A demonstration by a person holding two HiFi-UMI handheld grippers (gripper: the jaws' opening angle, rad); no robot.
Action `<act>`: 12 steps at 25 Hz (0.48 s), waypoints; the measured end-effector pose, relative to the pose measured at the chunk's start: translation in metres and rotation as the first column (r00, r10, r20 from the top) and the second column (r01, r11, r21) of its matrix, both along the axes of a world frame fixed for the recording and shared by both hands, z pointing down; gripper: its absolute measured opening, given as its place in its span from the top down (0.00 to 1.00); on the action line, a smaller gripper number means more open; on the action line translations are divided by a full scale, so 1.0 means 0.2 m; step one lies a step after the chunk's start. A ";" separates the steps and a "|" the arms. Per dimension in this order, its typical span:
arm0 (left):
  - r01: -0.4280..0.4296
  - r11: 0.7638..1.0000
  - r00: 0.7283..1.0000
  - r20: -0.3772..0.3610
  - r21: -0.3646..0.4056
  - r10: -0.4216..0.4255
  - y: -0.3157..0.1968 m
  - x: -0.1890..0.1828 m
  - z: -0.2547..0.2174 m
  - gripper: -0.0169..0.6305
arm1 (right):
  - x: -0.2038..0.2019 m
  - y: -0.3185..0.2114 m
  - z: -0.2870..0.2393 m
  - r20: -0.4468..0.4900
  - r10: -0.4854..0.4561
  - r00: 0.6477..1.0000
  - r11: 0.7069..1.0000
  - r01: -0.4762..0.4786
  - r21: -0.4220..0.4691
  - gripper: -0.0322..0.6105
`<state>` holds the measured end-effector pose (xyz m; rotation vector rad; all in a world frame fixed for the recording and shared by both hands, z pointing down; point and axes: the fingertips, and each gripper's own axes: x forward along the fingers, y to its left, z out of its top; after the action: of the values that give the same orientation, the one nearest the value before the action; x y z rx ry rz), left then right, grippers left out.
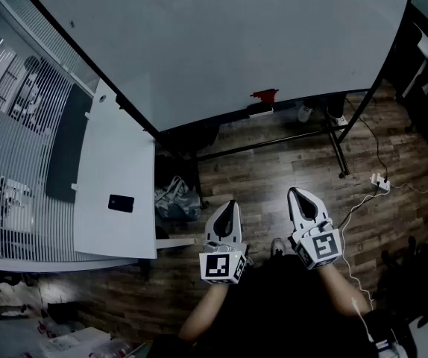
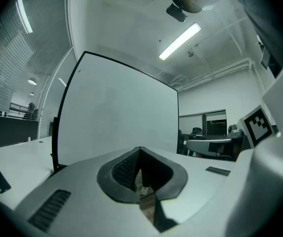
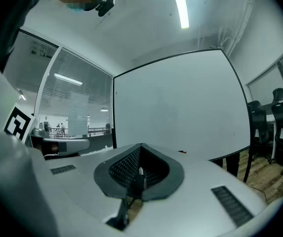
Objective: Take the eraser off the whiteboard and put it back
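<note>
Your left tool (image 1: 231,204) and right tool (image 1: 294,194) sit pinched closed and empty, well short of the whiteboard (image 1: 221,43). The red eraser (image 1: 264,95) clings near its bottom edge, so you're likely staging the reach.

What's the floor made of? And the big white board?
The floor looks like dark wood planks, or laminate printed to look like wood: plank seams and grain show, with a dull sheen. The whiteboard looks like a smooth, coated white panel, faintly glossy, edged in thin black that could be metal or plastic.
</note>
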<state>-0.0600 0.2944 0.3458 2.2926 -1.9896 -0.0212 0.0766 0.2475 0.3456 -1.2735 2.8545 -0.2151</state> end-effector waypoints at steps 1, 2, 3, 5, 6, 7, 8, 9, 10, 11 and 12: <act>0.002 1.000 1.000 0.000 -0.001 -0.002 0.00 0.00 0.00 0.97 | 0.00 0.00 0.01 -0.002 0.002 1.000 1.000 -0.002 -0.004 0.93; 0.003 1.000 1.000 -0.001 -0.002 -0.003 0.00 0.00 0.00 0.97 | 0.00 0.01 0.01 -0.005 0.003 1.000 1.000 -0.003 -0.007 0.93; 0.004 1.000 1.000 -0.002 -0.003 -0.004 0.00 0.00 0.00 0.97 | 0.00 0.01 0.01 -0.008 0.004 1.000 1.000 -0.004 -0.008 0.93; 0.003 1.000 1.000 0.001 -0.008 -0.003 0.00 0.00 0.01 0.97 | -0.01 0.00 0.01 -0.015 0.004 1.000 1.000 -0.004 -0.011 0.93; 0.001 1.000 1.000 0.003 -0.010 -0.001 0.00 0.01 0.02 0.97 | -0.01 0.00 0.01 -0.024 0.002 1.000 1.000 -0.003 -0.011 0.93; 0.000 1.000 1.000 0.004 -0.011 0.000 -0.01 0.01 0.02 0.97 | -0.01 -0.01 0.01 -0.035 0.000 0.999 1.000 0.000 -0.009 0.93; 0.000 1.000 1.000 0.003 -0.012 0.000 -0.01 0.02 0.02 0.97 | -0.02 -0.01 0.02 -0.044 -0.003 0.999 1.000 0.002 -0.008 0.93; 0.001 1.000 1.000 0.002 -0.013 -0.001 -0.01 0.02 0.03 0.97 | -0.01 -0.01 0.02 -0.049 -0.004 0.999 1.000 0.003 -0.008 0.93; 0.002 1.000 1.000 0.000 -0.014 -0.002 -0.01 0.02 0.03 0.97 | -0.01 -0.01 0.03 -0.047 -0.002 0.999 1.000 0.002 -0.010 0.93; 0.004 1.000 1.000 -0.003 -0.014 -0.004 -0.01 0.02 0.03 0.97 | -0.01 -0.01 0.02 -0.039 0.002 0.999 1.000 -0.002 -0.014 0.93; 0.007 1.000 1.000 -0.005 -0.015 -0.007 -0.01 0.02 0.03 0.97 | 0.00 -0.02 0.02 -0.029 0.006 1.000 1.000 -0.007 -0.017 0.93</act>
<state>-0.0557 0.2916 0.3510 2.2739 -1.9884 -0.0124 0.0760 0.2440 0.3499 -1.2997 2.8785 -0.2238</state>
